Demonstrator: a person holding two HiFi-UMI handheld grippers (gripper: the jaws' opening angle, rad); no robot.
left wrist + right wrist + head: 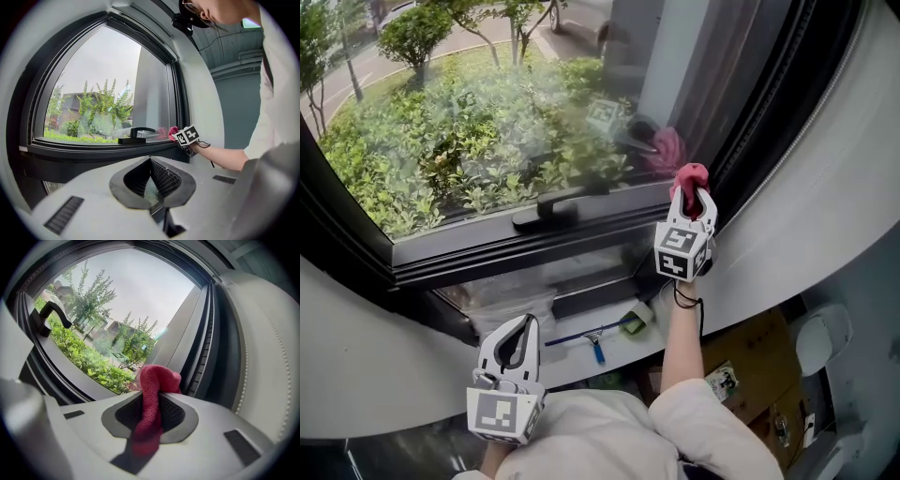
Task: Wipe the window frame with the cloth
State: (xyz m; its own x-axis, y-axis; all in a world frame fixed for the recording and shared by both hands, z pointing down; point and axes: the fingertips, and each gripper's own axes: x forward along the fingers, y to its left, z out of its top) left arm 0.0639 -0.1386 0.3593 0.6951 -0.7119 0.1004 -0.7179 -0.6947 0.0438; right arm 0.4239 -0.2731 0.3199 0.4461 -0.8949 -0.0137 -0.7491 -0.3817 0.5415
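The white plastic left gripper (pixel 523 328) is held low beneath the dark metal window frame (pixel 487 251), jaws together with nothing between them. Right of the black lever handle (pixel 555 208), the right gripper (pixel 692 195) is clamped on a crumpled red knitted cloth (pixel 690 174) at the frame's lower right corner.

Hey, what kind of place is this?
Probably an indoor room beside a window: a dark window frame with a handle, shrubs and a street outside, and a cardboard box below.
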